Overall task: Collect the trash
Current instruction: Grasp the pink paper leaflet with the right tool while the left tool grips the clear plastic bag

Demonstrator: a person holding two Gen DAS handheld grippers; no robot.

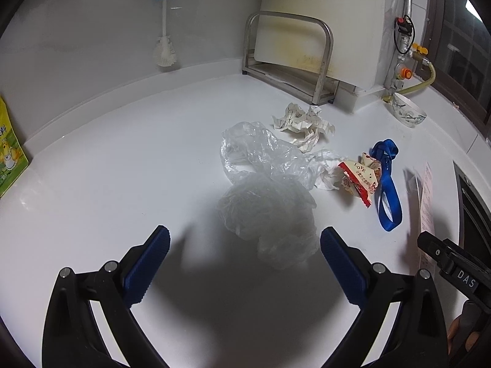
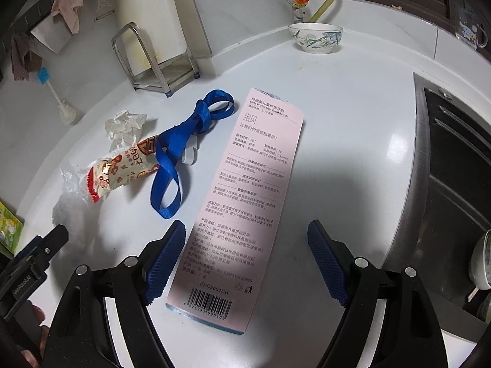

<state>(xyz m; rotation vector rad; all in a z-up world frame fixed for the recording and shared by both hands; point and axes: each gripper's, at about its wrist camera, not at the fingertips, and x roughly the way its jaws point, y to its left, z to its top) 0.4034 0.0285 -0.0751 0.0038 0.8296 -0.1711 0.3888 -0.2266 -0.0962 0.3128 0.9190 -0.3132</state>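
Trash lies on a white counter [image 1: 107, 184]. A crumpled clear plastic bag [image 1: 264, 181] sits just ahead of my left gripper [image 1: 245, 239], which is open and empty. Beyond it lie crumpled paper [image 1: 303, 125], a red-and-cream snack wrapper [image 1: 359, 178] and a blue strap [image 1: 388, 184]. My right gripper [image 2: 247, 233] is open, its jaws on either side of a long pink toothbrush card [image 2: 245, 199] lying flat. The strap [image 2: 181, 141], wrapper [image 2: 122, 165] and paper [image 2: 122, 125] lie to its left. The right gripper also shows in the left wrist view [image 1: 445, 260].
A steel rack [image 1: 291, 58] holding a white cutting board stands against the back wall, with a bottle brush [image 1: 164, 40] to its left. A patterned bowl [image 2: 316, 36] sits near gas fittings. A steel sink [image 2: 454, 165] is on the right. A green packet [image 1: 9, 153] is far left.
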